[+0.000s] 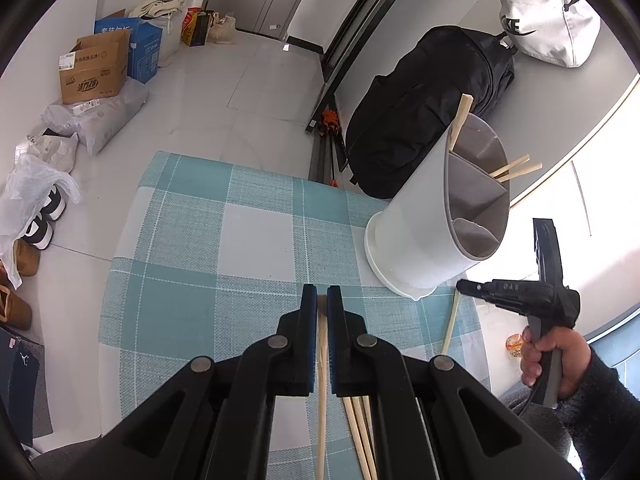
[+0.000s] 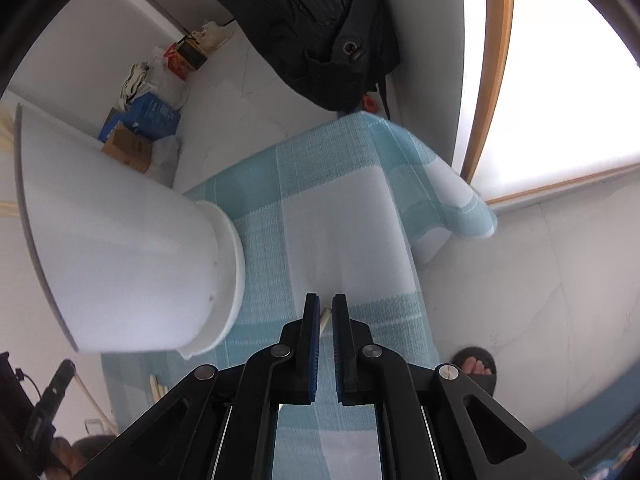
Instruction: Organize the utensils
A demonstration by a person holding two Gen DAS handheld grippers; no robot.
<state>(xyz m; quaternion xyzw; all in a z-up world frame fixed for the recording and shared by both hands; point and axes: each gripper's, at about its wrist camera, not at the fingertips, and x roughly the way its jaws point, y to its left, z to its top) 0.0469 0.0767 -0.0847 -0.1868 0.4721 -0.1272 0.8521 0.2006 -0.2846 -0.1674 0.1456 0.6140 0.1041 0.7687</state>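
Left gripper (image 1: 322, 300) clamps a chopstick (image 1: 321, 380) above the checked tablecloth (image 1: 224, 240), pale floor (image 1: 200, 92) beyond.

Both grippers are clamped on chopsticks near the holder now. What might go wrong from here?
1. The right gripper pinches its chopstick at the very tip, so it may swing or slip.
2. The white holder stands close by; a swinging stick might knock it.
3. Loose chopsticks under the left gripper may get dragged.

Woven checked cloth (image 1: 256, 236) – matt, coarse; smooth white plastic utensil holder (image 1: 416, 236); pale bare-wood chopsticks (image 1: 516, 168); matt black plastic gripper (image 1: 322, 300).
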